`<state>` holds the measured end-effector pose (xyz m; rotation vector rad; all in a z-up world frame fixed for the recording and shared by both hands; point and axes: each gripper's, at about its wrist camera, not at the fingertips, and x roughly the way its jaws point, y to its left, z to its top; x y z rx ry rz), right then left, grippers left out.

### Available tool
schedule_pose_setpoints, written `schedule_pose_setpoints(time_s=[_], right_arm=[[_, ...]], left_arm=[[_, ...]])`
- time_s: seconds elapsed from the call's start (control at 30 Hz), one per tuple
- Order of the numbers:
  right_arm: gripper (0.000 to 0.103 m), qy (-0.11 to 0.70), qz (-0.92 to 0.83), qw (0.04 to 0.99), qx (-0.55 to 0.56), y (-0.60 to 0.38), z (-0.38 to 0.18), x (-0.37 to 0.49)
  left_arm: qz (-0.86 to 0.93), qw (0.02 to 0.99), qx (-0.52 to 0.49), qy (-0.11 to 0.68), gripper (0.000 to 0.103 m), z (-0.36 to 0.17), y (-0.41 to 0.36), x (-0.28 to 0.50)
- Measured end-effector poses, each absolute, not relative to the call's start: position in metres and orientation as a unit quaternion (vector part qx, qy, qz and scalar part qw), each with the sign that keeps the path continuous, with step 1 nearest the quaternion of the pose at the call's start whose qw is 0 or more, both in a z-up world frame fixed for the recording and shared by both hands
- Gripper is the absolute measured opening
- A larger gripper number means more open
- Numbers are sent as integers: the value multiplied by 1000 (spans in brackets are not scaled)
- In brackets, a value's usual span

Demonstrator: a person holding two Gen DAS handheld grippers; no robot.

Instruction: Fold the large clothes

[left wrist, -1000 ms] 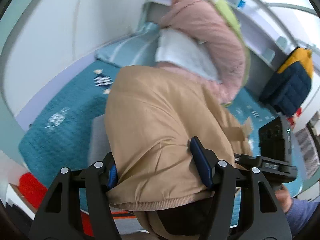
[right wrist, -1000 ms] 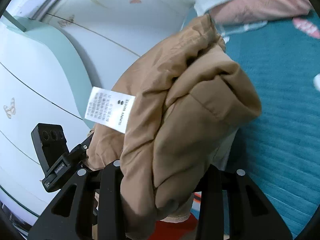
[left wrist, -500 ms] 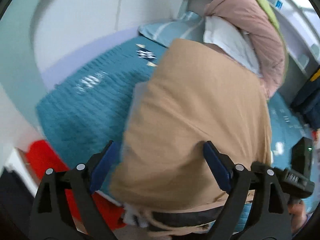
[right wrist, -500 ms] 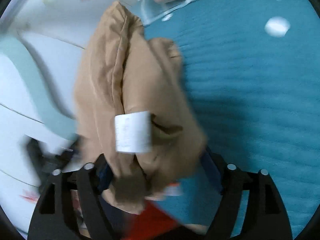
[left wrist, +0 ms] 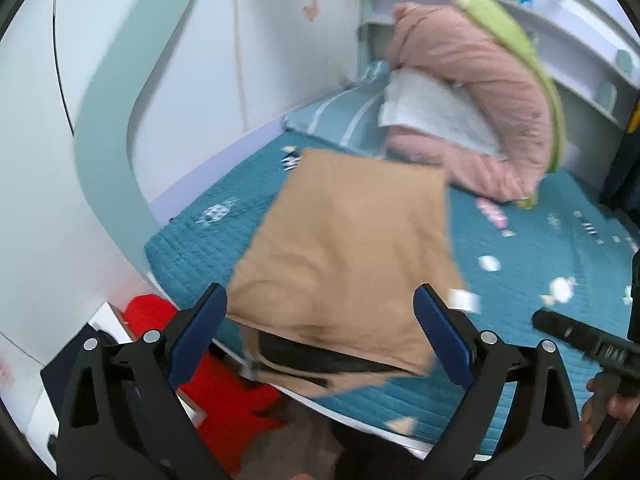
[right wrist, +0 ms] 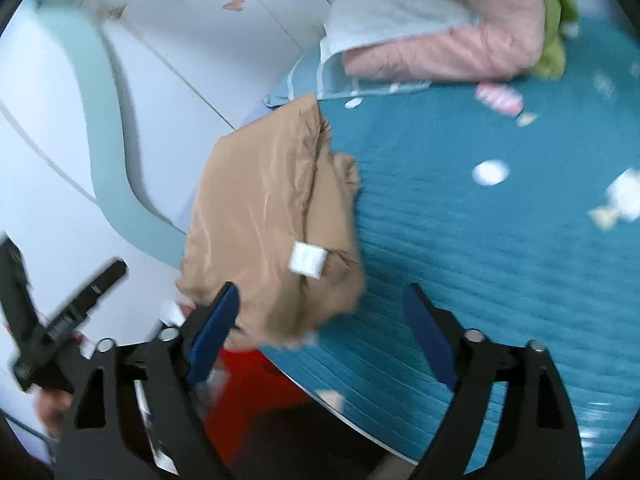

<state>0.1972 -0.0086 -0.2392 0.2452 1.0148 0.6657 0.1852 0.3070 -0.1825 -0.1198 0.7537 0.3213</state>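
Left gripper (left wrist: 320, 328): jaws spread wide, nothing between them, near edge of the jacket just beyond the blue pads (left wrist: 198, 332). Right gripper (right wrist: 320, 332): also spread wide and empty, left pad just beside the lower corner of the garment.

Tan jacket (left wrist: 348, 252) folded into a rough rectangle, lying at the near left corner of the bed (left wrist: 532, 280). Long axis running from the near edge of the bed toward the far pillows, slightly tilted. Near end hanging a little over the bed edge, dark lining visible there. White care label (right wrist: 307, 259) at the right side of the garment.

Much open teal quilt to the right of the jacket. Little room at the left: white and green wall panel (left wrist: 108, 152) close by. At the far end, striped pillow (left wrist: 344, 120) and pink quilt (left wrist: 480, 92) with a white cloth (left wrist: 432, 112) and a green blanket (left wrist: 516, 40).

Red object (left wrist: 224, 380) under the bed edge, partly hidden, hard to identify. Both views blurred; small prints on the quilt not readable.
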Motion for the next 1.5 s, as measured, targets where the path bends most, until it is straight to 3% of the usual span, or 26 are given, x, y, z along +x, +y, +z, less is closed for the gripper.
schedule_pose_setpoints(time_s=[0.13,0.23,0.47,0.8,1.03,1.5], right_arm=[[94,433,275,857,44,-50,-208,140],[95,396,251,883,14,-76,-186,106],[95,310,217,926,4,-125,-126,36],[95,207,203,957,10,-163,-51,-40],[95,158,199,967,10,-178,-22,-76],[95,134,194,972,24,-189,-9,-87]], left_arm=[[129,932,-58,335,98,-151,254,157],[137,935,-66,322,98,-129,227,140],[190,950,27,246,98,-76,157,84],[153,970,16,189,98,-22,105,16],[132,982,13,135,98,5,80,-15],[127,985,16,111,98,17,58,-36]])
